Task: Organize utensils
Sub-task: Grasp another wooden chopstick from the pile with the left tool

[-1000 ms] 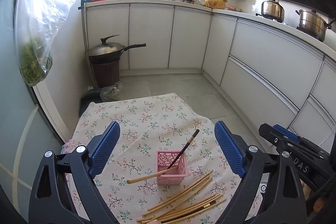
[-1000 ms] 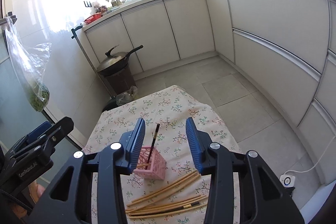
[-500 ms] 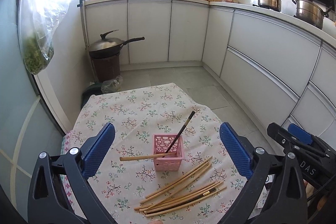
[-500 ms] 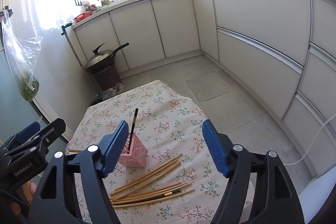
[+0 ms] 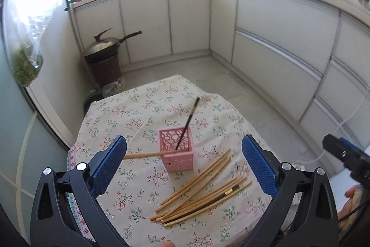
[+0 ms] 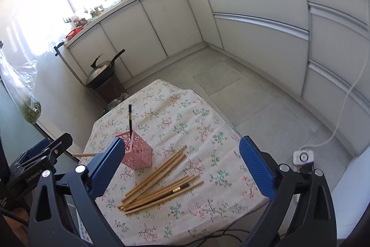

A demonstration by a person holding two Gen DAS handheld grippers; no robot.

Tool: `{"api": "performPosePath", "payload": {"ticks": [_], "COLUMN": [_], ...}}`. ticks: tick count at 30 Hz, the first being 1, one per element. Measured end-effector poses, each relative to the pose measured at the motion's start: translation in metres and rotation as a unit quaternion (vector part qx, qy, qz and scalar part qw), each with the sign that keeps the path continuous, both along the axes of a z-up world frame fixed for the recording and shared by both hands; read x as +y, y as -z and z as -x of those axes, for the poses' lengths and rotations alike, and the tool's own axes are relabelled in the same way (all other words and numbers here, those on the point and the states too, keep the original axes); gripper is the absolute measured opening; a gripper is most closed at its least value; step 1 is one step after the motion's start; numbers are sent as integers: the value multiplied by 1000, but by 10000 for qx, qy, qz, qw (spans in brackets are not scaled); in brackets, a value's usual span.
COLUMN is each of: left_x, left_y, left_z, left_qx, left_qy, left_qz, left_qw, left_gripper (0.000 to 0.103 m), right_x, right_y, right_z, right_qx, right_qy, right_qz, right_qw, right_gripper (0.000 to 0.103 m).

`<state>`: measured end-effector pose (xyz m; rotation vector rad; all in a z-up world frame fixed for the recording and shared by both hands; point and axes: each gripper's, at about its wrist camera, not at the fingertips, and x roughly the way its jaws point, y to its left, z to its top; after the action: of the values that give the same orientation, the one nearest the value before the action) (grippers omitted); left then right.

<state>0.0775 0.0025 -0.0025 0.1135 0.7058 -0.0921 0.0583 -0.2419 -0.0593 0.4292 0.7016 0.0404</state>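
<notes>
A pink lattice holder [image 5: 177, 149] [image 6: 135, 152] stands on a small table with a floral cloth [image 5: 143, 112] [image 6: 180, 122]. A black chopstick [image 5: 188, 122] [image 6: 130, 118] leans in it, and a wooden chopstick [image 5: 148, 155] pokes out to the left. A loose pile of wooden chopsticks [image 5: 203, 189] [image 6: 159, 184], one of them black, lies in front of the holder. My left gripper [image 5: 183, 164] is open and empty above the table's near edge. My right gripper [image 6: 182, 168] is open and empty above the pile.
A covered wok on a brown bin [image 5: 104, 57] stands beyond the table by white cabinets [image 5: 189, 20]. A bag of greens [image 5: 25, 61] hangs at the left. A white cable and switch [image 6: 303, 156] lie on the tiled floor at the right.
Both grippers have pulled back and up from the holder. The right gripper has opened wide from a narrower gap. The black chopstick stays in the holder.
</notes>
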Motion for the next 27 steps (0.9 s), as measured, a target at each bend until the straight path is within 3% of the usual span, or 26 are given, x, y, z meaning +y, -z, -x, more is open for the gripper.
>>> {"api": "performPosePath", "payload": {"ticks": [5,8,11,16,19,22,27], "left_x": [-31,-50,-68,-85,-106,-119,-128], "left_y": [29,55,83,119,139,159,189], "left_z": [1,-5,-17,-48,-66,-83,-107], "left_qx": [543,1148,1742,2619,3186,3565,3929], "left_qy": [753,1216,1563,1699,1993,2034,1880], "left_qz": [-336,-365,-368,-154,-101,-25,-177], "left_qw": [9951,9852,9715,9499,9266,9119,9000], "left_gripper": [96,96,96,96,96,96,95], "right_x": [-29,-41,-50,-61,-66,-70,-74], "right_y": [24,36,49,60,68,77,84], "right_z": [24,34,42,39,37,35,33], "right_qx": [344,554,733,964,1134,1321,1466], "right_qy": [239,284,358,389,386,332,338], "right_qz": [-401,-660,-813,-1115,-1266,-1531,-1712], "right_qw": [9983,9959,9933,9883,9847,9788,9737], "right_gripper": [96,96,96,96,96,96,96]}}
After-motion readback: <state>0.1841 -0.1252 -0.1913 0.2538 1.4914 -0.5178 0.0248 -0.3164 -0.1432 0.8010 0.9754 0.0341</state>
